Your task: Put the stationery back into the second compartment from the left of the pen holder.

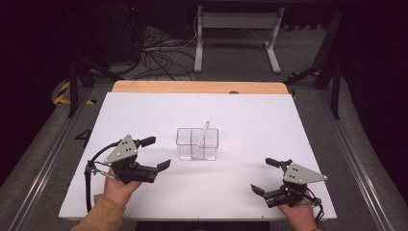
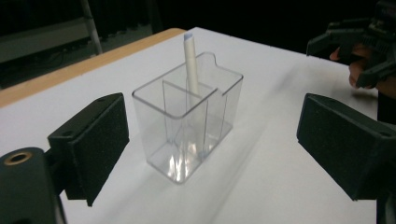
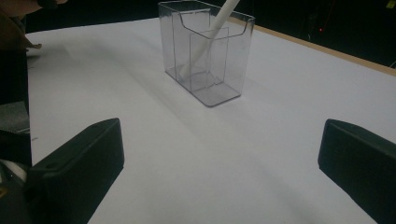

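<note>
While pen (image 1: 200,139) leans in holder (image 1: 183,144), grippers flank.

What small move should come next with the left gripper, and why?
Probably ease the left gripper forward toward the white pen: its jaws stand open and empty, and the pen leans out of the clear holder just ahead.

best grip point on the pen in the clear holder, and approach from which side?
Probably the upper shaft of the pen, where it sticks out above the holder rim. It leans, lower end down among the dividers, so the walls block a low grip. Come from above, jaws either side of the exposed shaft. The left gripper is open and nearer.
</note>
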`<state>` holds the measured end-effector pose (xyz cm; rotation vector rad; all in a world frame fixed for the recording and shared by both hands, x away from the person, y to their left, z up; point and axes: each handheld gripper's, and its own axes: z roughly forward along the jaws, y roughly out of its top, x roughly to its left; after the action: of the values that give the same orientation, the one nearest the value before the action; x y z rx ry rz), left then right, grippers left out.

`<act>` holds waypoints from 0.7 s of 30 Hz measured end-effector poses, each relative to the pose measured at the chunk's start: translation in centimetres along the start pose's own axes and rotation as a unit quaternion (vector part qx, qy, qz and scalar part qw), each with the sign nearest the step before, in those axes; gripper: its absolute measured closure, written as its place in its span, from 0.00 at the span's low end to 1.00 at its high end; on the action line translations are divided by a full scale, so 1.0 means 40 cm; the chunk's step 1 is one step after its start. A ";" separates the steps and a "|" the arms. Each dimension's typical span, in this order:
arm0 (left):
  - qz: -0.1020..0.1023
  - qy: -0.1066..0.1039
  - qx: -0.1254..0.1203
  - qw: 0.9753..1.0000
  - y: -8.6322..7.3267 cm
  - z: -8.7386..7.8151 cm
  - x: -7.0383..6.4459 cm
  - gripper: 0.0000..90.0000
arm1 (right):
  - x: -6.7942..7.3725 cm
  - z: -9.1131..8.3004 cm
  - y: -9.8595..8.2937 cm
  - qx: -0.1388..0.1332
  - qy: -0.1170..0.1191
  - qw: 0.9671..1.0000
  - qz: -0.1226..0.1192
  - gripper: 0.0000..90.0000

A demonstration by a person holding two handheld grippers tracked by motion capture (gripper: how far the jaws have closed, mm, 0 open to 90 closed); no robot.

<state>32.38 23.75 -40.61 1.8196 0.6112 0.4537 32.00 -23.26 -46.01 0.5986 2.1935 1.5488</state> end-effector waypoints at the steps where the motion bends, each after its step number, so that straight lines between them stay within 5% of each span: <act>1: -0.003 -0.001 0.003 1.000 -0.008 -0.006 0.000 0.10 | 0.000 -0.001 0.000 0.000 -0.001 1.000 -0.001 0.01; 8: -0.027 -0.001 0.007 1.000 -0.065 -0.035 0.013 0.09 | 0.003 -0.003 -0.002 0.004 -0.002 1.000 0.002 0.01; 15: -0.016 0.004 0.025 1.000 -0.102 -0.048 0.012 0.08 | 0.002 -0.003 -0.004 0.004 -0.002 1.000 0.001 0.01; 21: -0.039 0.002 0.023 0.999 -0.149 -0.069 0.015 0.07 | 0.002 -0.004 -0.005 0.005 0.000 1.000 0.001 0.01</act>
<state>30.15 27.74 -45.40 1.8316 0.6970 0.3944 31.84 -23.40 -46.17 0.6043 2.2031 1.5383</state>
